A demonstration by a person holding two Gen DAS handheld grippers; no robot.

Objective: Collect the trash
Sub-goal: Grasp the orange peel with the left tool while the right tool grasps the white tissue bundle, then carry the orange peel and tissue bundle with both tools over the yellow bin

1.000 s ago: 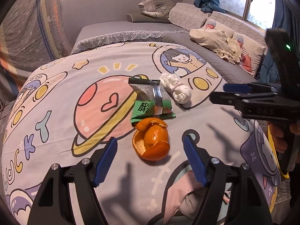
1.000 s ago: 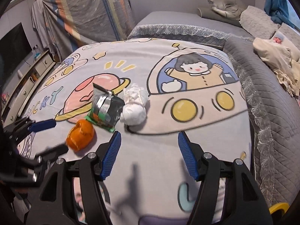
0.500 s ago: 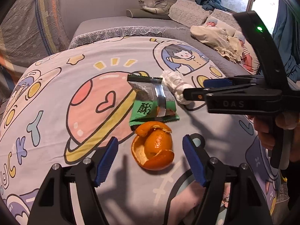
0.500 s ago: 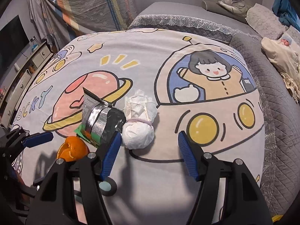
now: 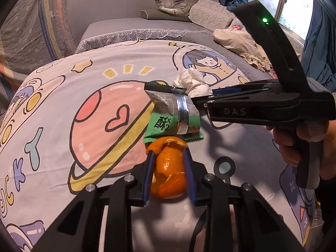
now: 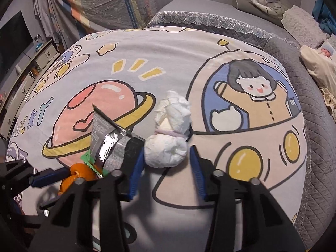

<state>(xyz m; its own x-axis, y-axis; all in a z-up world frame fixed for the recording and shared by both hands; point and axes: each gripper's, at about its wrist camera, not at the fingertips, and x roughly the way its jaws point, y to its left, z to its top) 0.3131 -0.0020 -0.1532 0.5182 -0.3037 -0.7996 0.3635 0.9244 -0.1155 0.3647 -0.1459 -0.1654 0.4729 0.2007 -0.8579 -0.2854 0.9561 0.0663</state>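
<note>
- The left gripper [image 5: 168, 153] has its two blue fingers squeezed against the sides of the orange peel [image 5: 168, 174]. It is holding the peel.
- The orange peel sits on the cartoon blanket [image 5: 63, 109], right at the near end of the snack wrapper [image 5: 172, 115]. Its curled top edge touches the wrapper's green end.
- The snack wrapper lies flat. Its long side runs away from the left camera, with the green end near and the grey and silver end far.
- The white wad [image 6: 168, 138] is a rolled-up white bundle with a band around its middle. It lies just beside the wrapper, on the spaceship drawing.
- The wad's long side points away from the right camera. Its fat round end is near and its crumpled end is far.
- The right gripper [image 6: 167, 155] has a blue finger on each side of the wad's fat end. The left finger looks like it touches the wad, and a small gap shows by the right finger, so it is not squeezing yet.
- A tiger toy [image 5: 172, 3] lies far back on the bed.
</note>
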